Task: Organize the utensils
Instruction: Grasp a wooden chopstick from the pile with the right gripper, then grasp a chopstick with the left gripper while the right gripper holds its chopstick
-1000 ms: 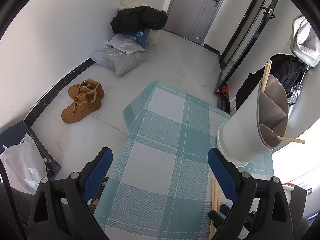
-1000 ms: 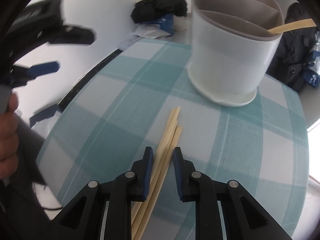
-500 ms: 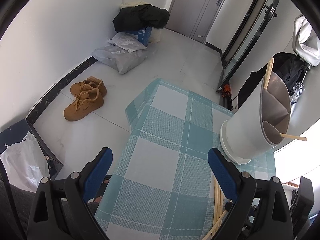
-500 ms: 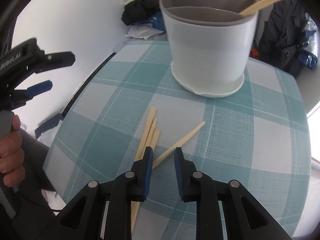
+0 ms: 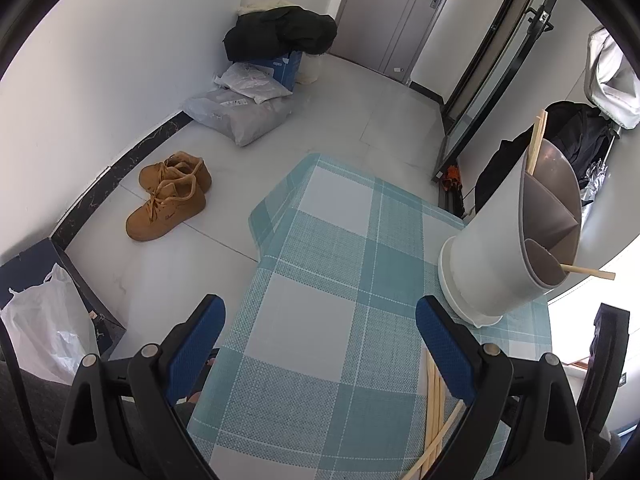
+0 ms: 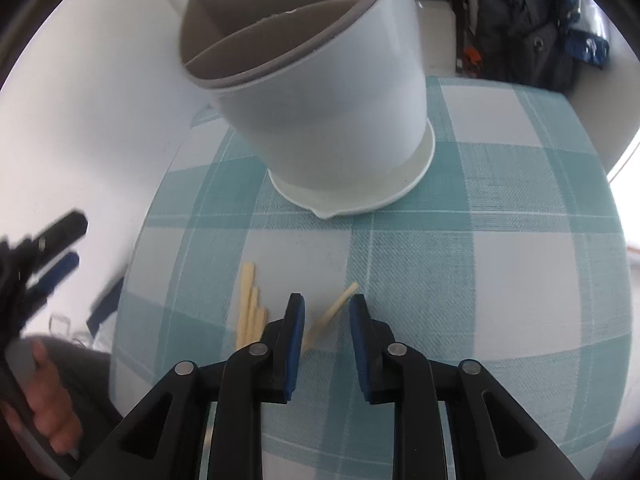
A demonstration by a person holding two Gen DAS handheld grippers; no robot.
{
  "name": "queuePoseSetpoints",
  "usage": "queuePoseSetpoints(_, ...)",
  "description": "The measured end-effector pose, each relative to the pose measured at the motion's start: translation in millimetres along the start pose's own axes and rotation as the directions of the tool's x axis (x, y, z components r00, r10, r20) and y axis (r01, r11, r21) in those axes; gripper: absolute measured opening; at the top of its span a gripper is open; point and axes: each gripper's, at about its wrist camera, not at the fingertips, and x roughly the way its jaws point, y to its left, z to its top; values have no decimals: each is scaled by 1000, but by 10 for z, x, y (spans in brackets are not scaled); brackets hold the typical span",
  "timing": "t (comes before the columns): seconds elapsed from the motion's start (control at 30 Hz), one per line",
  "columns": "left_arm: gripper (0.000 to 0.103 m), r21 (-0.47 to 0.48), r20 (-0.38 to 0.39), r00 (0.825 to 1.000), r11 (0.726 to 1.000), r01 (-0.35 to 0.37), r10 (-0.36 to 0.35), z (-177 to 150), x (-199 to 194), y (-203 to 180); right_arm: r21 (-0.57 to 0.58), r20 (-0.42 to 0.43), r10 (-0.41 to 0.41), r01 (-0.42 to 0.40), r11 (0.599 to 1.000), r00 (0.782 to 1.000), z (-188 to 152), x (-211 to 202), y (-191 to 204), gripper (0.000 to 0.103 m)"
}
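**Right wrist view: fingers parting over a stray chopstick**

Right wrist view is showing the right gripper point(image 6: 326, 316) hanging low over the checked tablecloth point(image 6: 500, 280), its blue-padded fingers point(image 6: 295, 320) standing apart and gripping nothing. One loose chopstick point(image 6: 332, 316) is lying slantwise between them, while a small bundle of chopsticks point(image 6: 250, 308) is resting just left of the left finger. Ahead of the fingertips the white utensil holder point(image 6: 340, 120) is standing, grey-lined and divided, with pale sticks already poking from it.

To do this well, I judge the fingers should be straddling the slanted stick squarely before closing, since thin, smooth wood is likely to roll on woven cloth.

Over on the other side, the left gripper point(image 5: 320, 320) is idling with fingers wide apart, empty, the holder off beyond its right finger.
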Motion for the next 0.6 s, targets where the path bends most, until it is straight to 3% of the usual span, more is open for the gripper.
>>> queuePoseSetpoints(0.07, 94, 2, -2, 1000, 1000, -5, 5, 1, 10, -1, 25, -7, 0, 0, 1000, 1000, 20, 10, 20, 24)
queuePoseSetpoints(0.13, 94, 4, -1, 1000, 1000, -4, 4, 4, 12, -9, 32, -1, -27, 27, 999, 1000, 19, 19, 71, 19)
queuePoseSetpoints(0.17, 94, 7, 0, 1000, 1000, -7, 7, 2, 13, -13, 38, 3, -39, 39, 999, 999, 13, 25, 91, 10)
queuePoseSetpoints(0.27, 94, 20, 2, 1000, 1000, -15, 15, -8, 27, -44, 63, 15, -43, 42, 997, 999, 32, 70, 24, 4)
queuePoseSetpoints(0.6, 94, 92, -62, 998, 996, 9, -4, -115, 159, -198, 199, 148, 66, -95, 975, 987, -87, -230, -442, 4)
